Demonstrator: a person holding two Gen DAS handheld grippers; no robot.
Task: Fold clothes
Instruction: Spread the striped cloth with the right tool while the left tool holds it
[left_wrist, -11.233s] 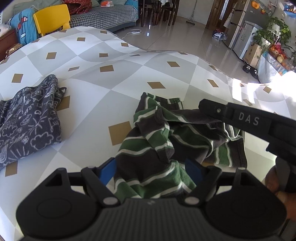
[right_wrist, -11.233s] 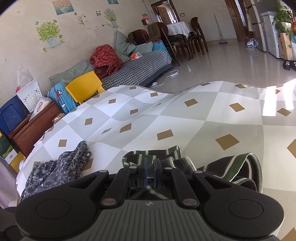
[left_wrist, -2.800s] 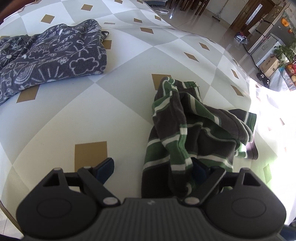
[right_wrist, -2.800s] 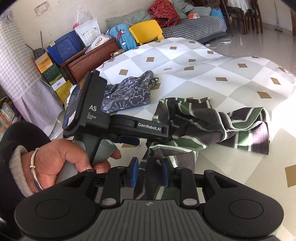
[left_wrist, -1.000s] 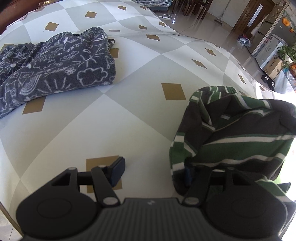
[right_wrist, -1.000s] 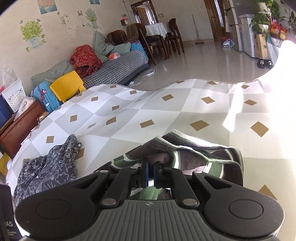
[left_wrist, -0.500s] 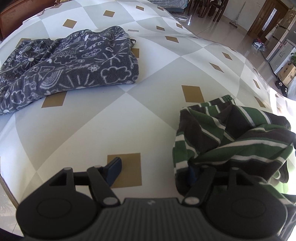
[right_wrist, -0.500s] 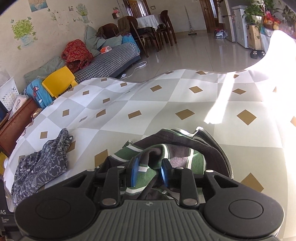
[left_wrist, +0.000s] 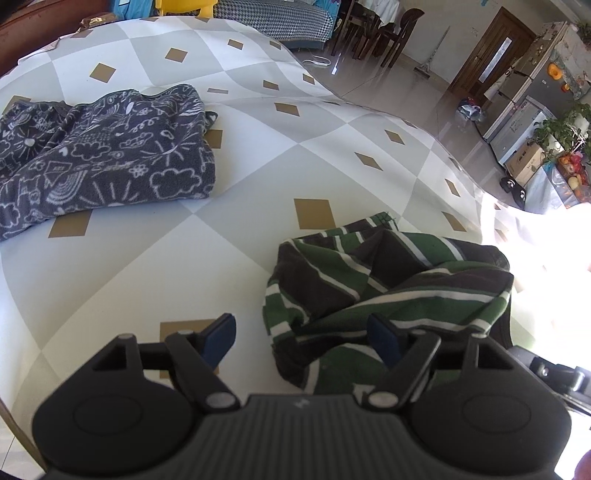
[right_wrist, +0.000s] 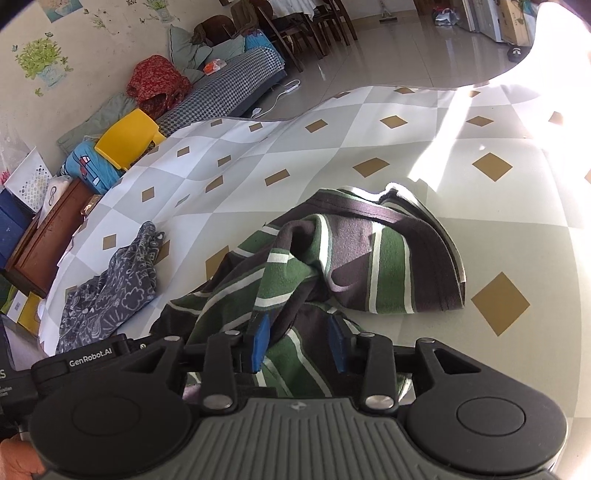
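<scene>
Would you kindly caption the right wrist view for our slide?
Right gripper open over a crumpled green-striped garment on the diamond-patterned tablecloth.

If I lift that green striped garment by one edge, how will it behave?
The green striped garment lies bunched in soft folds, so it will probably hang limp and unfold rather than hold its shape. The fabric looks fleecy and thick, so it is likely light but bulky. Pushed across the smooth tablecloth, it would probably crumple more than slide flat.
</scene>
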